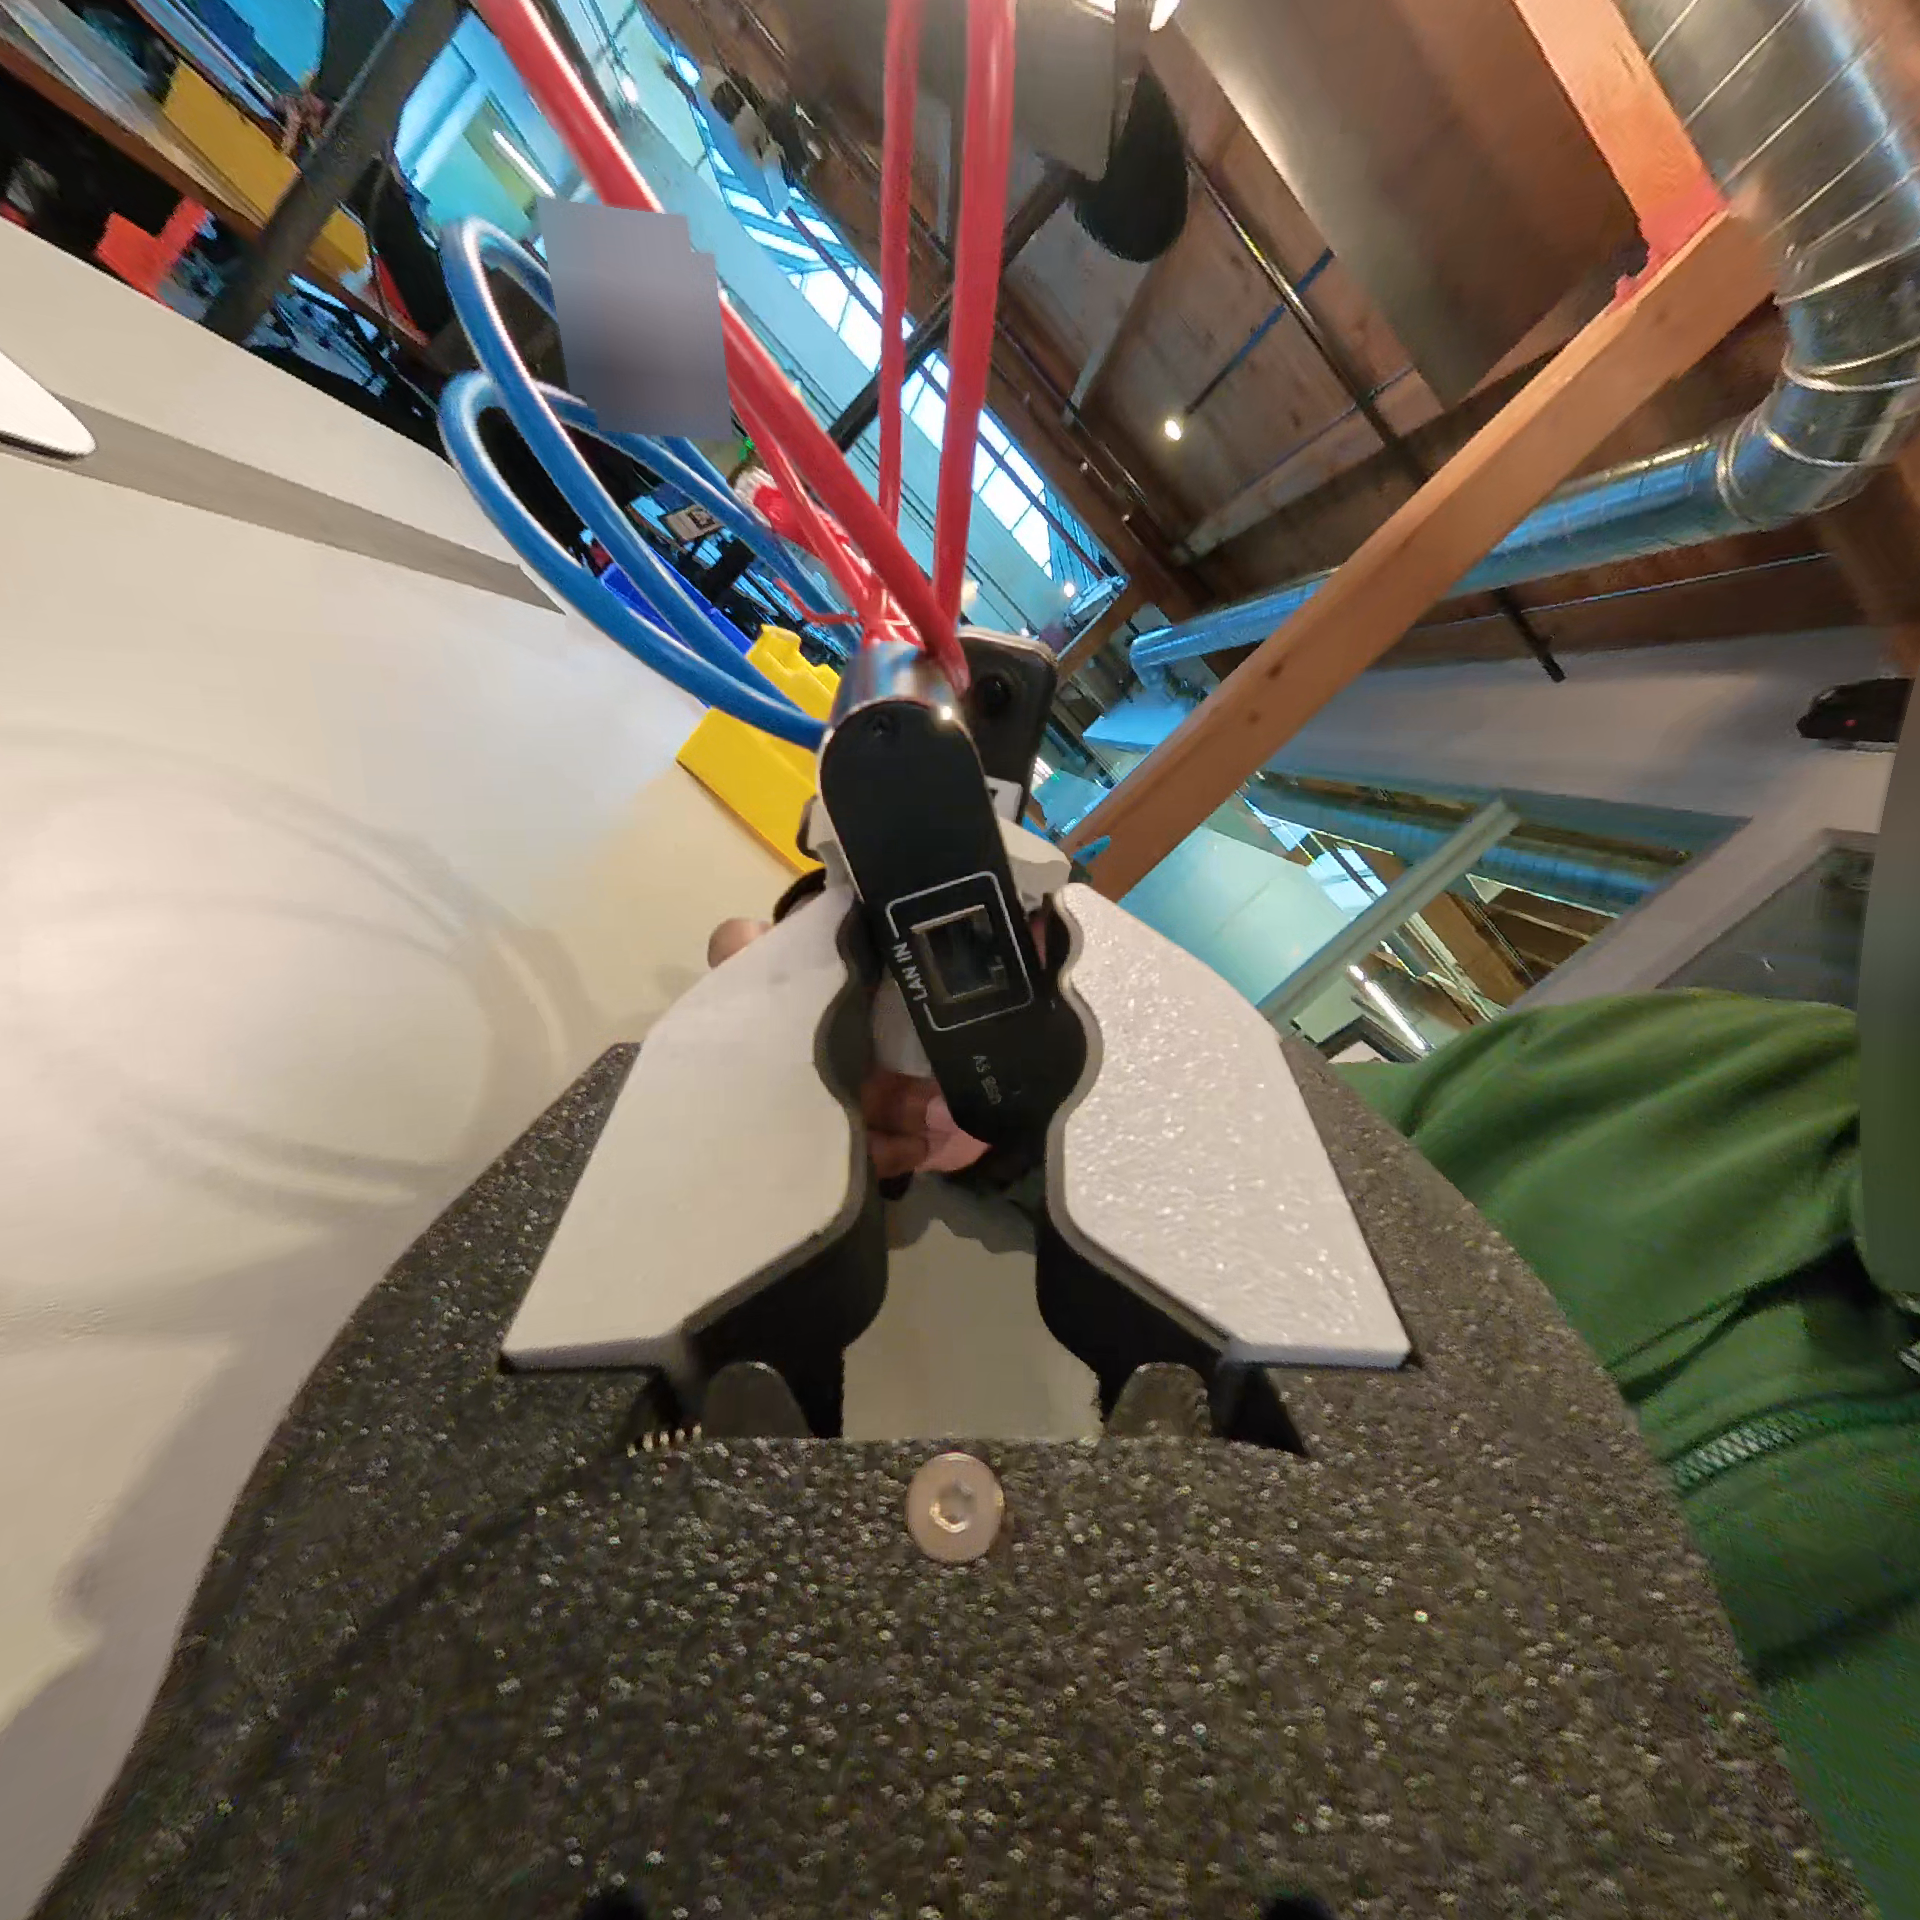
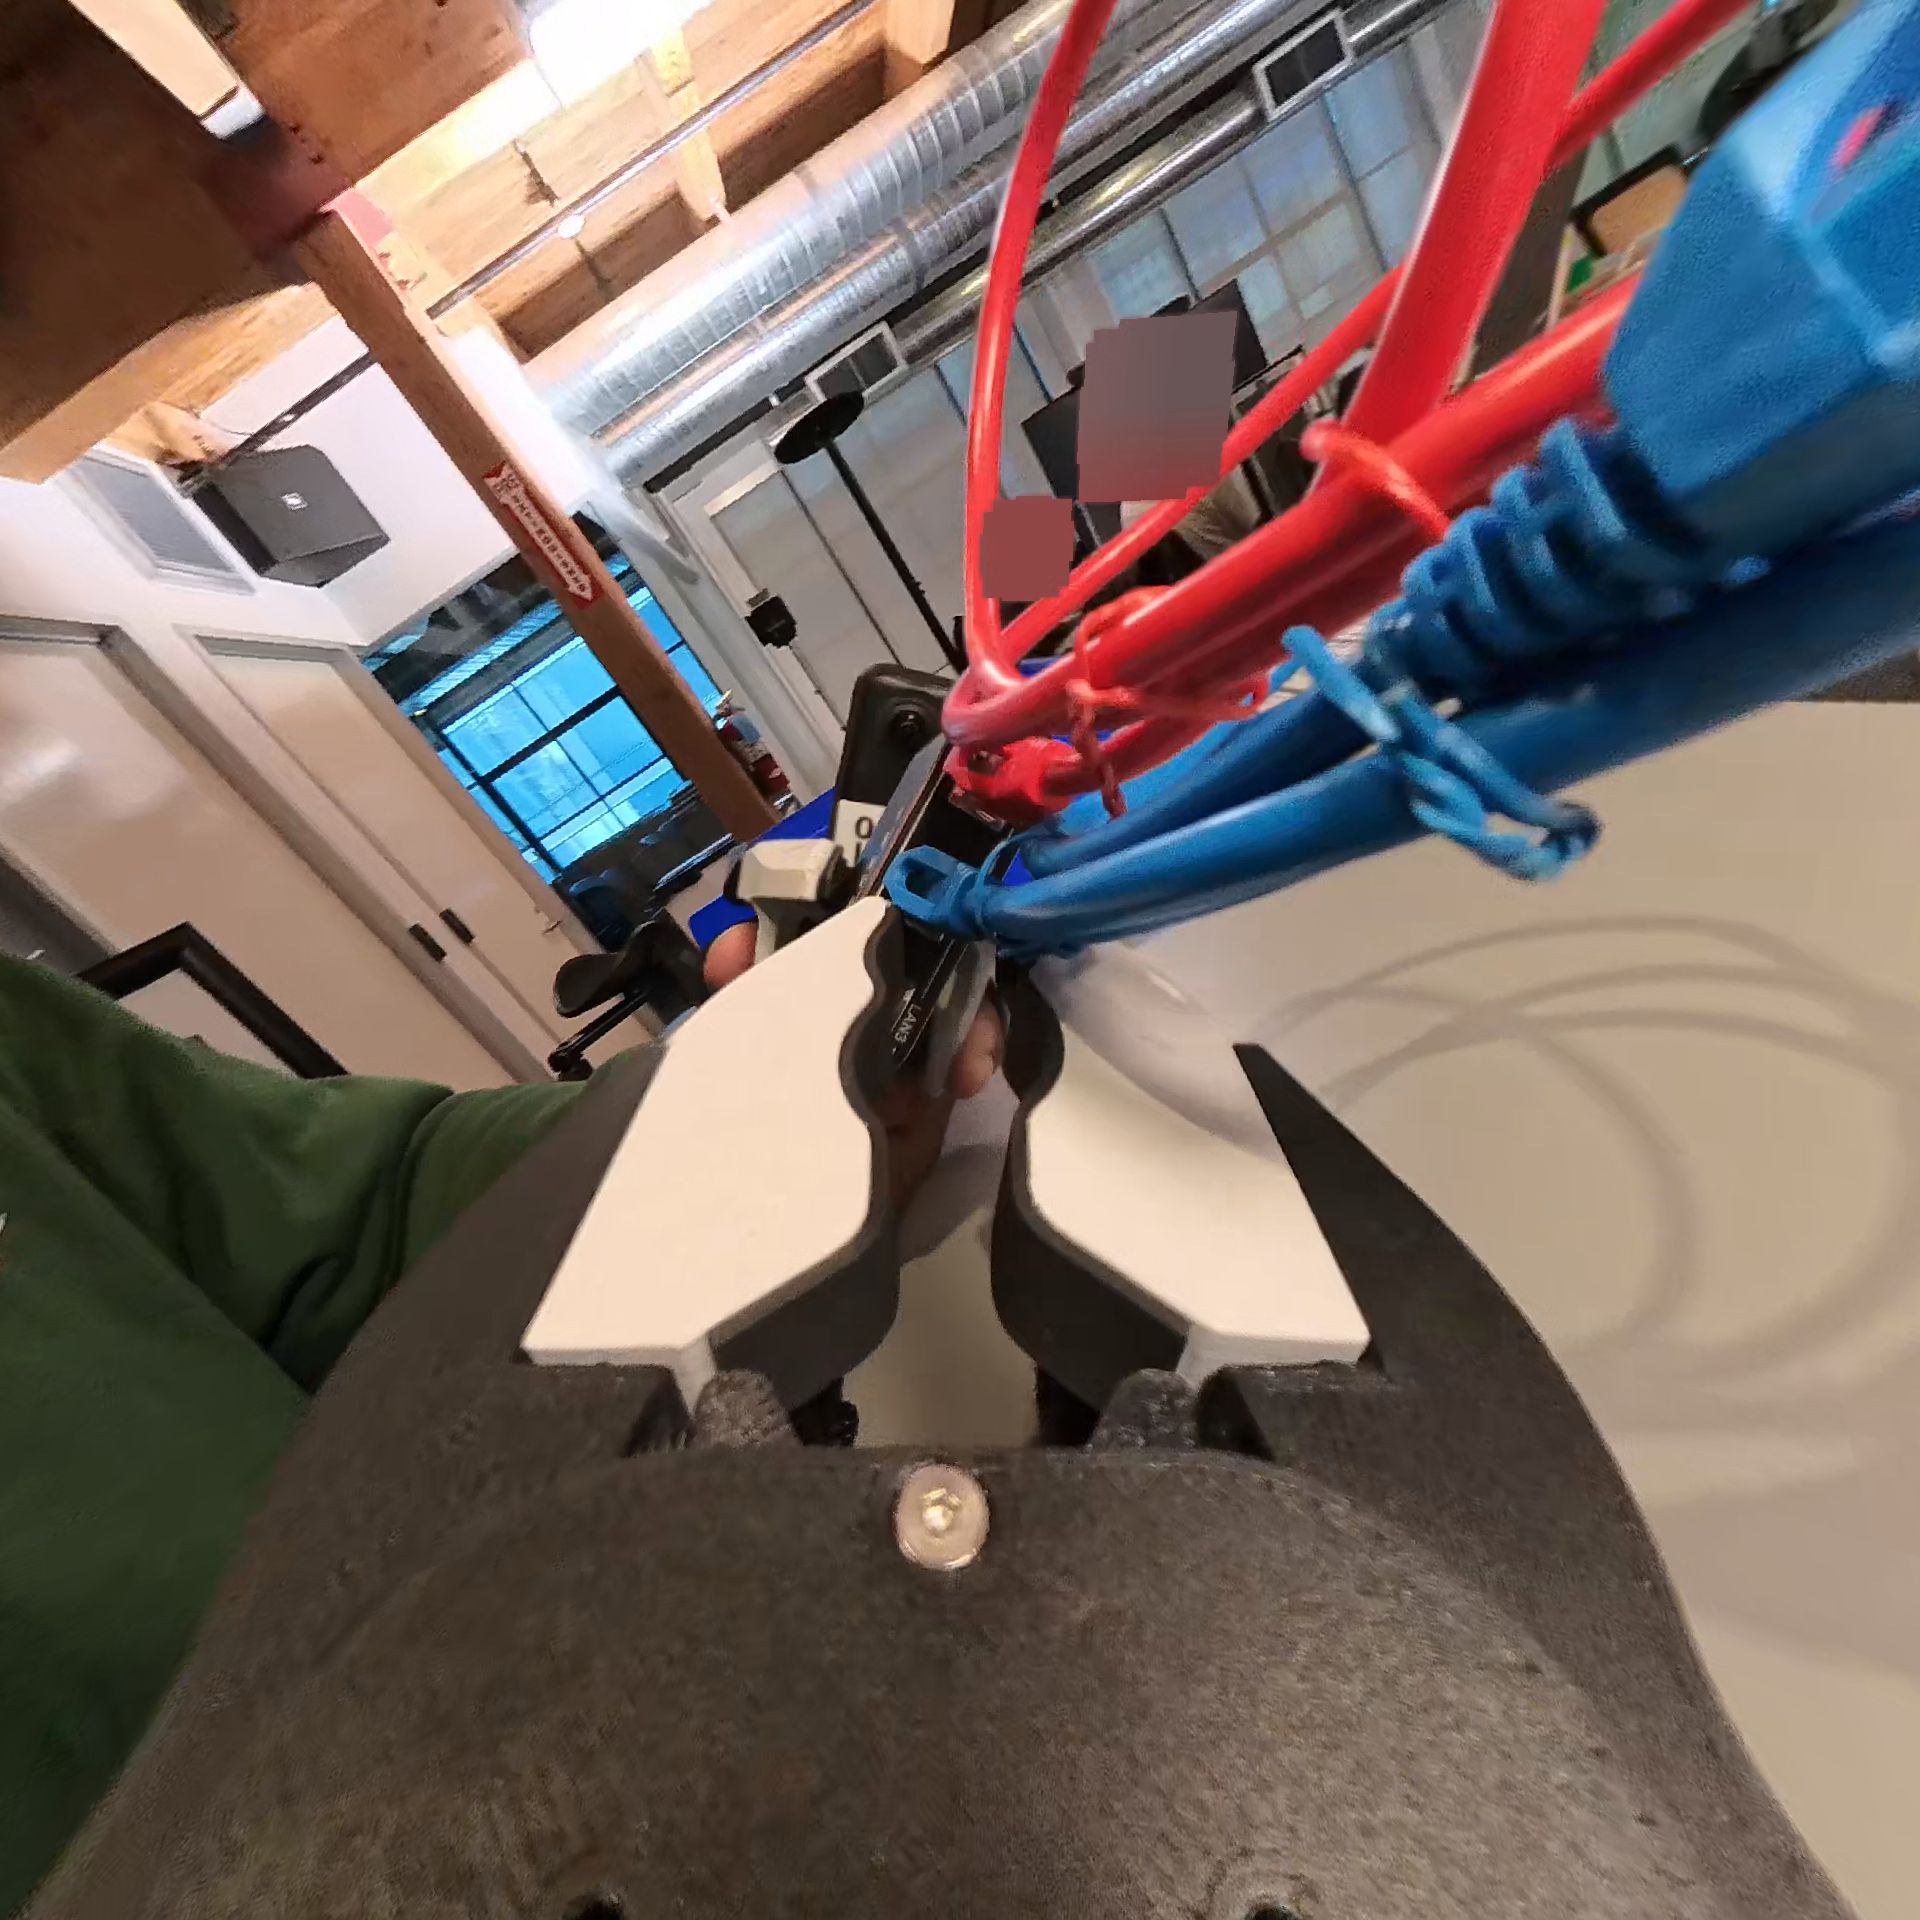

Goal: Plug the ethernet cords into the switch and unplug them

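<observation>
My left gripper (image 1: 951, 914) is shut on the small black switch (image 1: 935, 831), held up off the table with its end face toward the camera. That face has one empty port (image 1: 971, 961). Red cords (image 1: 966, 312) rise from the switch's far end and blue cords (image 1: 582, 540) loop off to the left. My right gripper (image 2: 951, 987) is shut on the switch's thin edge (image 2: 920, 1013) from the other side. Tied blue cords (image 2: 1195, 842) and red cords (image 2: 1247, 613) run up to the right. A red plug (image 2: 997, 779) sits at the switch; whether it is seated is hidden. A loose blue plug (image 2: 1766, 343) hangs close to the camera.
A white table (image 1: 260, 831) lies to the left in the left wrist view and to the right in the right wrist view (image 2: 1558, 1039). A yellow bin (image 1: 758, 758) stands beyond the switch. A person's green sleeve (image 1: 1662, 1195) shows in both views, also in the right wrist view (image 2: 156, 1195). Less than 4 cm separates the two grippers' tips.
</observation>
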The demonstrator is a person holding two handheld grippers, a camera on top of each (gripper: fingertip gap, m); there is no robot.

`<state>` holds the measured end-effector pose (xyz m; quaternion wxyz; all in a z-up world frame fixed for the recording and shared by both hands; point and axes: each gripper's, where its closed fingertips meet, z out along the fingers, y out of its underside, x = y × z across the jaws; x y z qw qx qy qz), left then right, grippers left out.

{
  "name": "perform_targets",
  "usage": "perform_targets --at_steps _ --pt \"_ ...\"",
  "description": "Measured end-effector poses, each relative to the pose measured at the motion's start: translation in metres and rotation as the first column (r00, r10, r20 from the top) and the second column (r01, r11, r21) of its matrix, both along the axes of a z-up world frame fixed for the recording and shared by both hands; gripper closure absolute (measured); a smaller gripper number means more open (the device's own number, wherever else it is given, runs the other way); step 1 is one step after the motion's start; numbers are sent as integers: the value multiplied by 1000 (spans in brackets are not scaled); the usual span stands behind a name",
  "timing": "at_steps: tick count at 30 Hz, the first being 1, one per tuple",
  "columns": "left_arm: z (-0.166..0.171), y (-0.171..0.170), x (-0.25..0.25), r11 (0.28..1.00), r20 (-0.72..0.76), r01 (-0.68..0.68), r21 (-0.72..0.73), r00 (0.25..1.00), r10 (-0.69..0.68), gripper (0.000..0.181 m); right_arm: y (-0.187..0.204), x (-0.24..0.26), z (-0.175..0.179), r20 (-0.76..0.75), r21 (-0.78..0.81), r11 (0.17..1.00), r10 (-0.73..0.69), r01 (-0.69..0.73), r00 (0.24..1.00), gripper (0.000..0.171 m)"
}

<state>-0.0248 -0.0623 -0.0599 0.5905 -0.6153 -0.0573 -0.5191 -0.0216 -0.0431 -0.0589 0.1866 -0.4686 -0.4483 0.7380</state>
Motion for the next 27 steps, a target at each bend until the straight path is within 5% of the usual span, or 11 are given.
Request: perform_targets --at_steps 17,27 --pt "0 -3 24 995 14 103 8 995 -103 151 -12 14 5 -63 43 985 167 -164 984 159" --pt "0 1 20 994 -234 -67 83 969 85 154 -9 15 2 -50 97 990 112 -107 992 143"
